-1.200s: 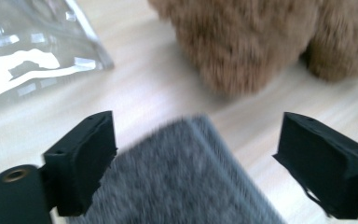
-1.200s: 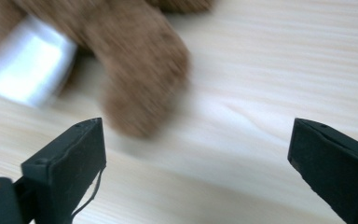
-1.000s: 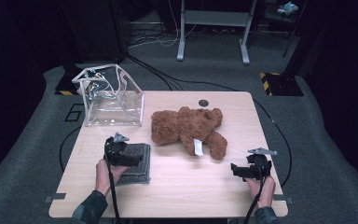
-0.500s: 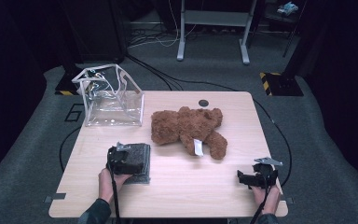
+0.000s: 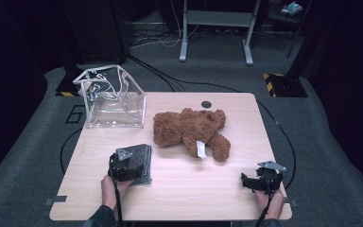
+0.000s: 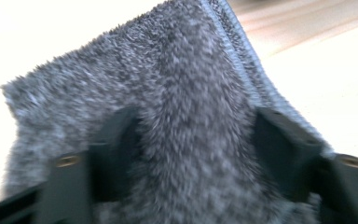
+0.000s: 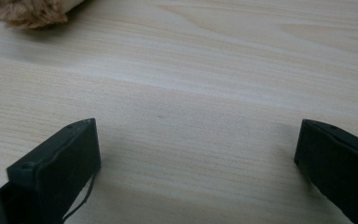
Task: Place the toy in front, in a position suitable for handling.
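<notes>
Both hands have drawn back toward the near edge of the table (image 5: 179, 198) and sunk lower since the earlier frames; the left gripper (image 5: 125, 165) now sits down on the grey folded towel (image 5: 142, 156), where a second ago it hung just above it; its jaws have just been closing, and in the left gripper view the fuzzy pile of the towel (image 6: 191, 116) bunches up between them, with both black jaws sunk into the cloth at either side; I judge this to be the pinch taking hold, so the lift of the towel looks about to start, though whether the grip is firm the blurred picture does not settle. The towel lies on the near left part of the table, flat but for the gathered ridge. At the near right edge the right gripper (image 5: 257, 182) rests low over bare wood; in the right gripper view its jaws stand spread wide, nothing between them. Farther off, mid-table, the brown teddy bear (image 5: 189, 130) lies on its side with a white tag showing; a tuft of it (image 7: 25, 14) shows in the right gripper view; beyond, at the far left corner, stands the clear plastic bag (image 5: 113, 101), its top open.
</notes>
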The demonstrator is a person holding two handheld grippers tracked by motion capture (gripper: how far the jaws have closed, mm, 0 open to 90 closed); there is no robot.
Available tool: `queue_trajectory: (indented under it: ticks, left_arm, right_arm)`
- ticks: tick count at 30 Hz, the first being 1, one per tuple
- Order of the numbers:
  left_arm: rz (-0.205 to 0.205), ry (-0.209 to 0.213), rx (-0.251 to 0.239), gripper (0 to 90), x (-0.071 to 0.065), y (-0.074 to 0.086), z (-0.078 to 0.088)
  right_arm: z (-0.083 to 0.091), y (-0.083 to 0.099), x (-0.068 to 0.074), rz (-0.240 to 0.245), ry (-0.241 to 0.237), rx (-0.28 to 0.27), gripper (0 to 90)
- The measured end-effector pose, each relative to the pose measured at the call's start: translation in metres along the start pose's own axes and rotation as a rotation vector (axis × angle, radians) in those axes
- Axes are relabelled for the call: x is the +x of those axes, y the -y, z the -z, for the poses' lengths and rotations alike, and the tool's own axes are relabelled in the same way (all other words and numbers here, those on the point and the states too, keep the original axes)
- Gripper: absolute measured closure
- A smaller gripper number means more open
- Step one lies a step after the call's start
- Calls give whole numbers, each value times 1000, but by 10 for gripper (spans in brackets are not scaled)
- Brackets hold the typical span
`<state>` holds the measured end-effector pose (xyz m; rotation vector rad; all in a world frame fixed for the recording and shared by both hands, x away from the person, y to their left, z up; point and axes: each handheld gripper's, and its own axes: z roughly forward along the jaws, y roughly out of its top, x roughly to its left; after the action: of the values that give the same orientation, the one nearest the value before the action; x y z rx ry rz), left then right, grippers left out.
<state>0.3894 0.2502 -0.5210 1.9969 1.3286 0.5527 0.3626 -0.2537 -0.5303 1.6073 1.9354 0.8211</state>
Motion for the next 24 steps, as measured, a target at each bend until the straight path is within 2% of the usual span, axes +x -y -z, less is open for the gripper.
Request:
queue_trajectory:
  ticks: [5,8,14,17,24]
  left_arm:
    - [13,-11,-12,642,2,2,4]
    - [-7,-5,0,723,2,2,5]
    - [-38,16,14,757,1,-3,12]
    - [-54,29,-2,757,-3,-4,19]
    - [-117,106,-45,755,-28,-16,37]
  right_arm:
    - [0,0,0,3,0,-3,0]
    - [-1,0,0,5,0,-4,0]
    - [0,0,0,4,3,-4,0]
    - [-1,0,0,2,5,-4,0]
    - [0,-1,0,-5,8,-2,0]
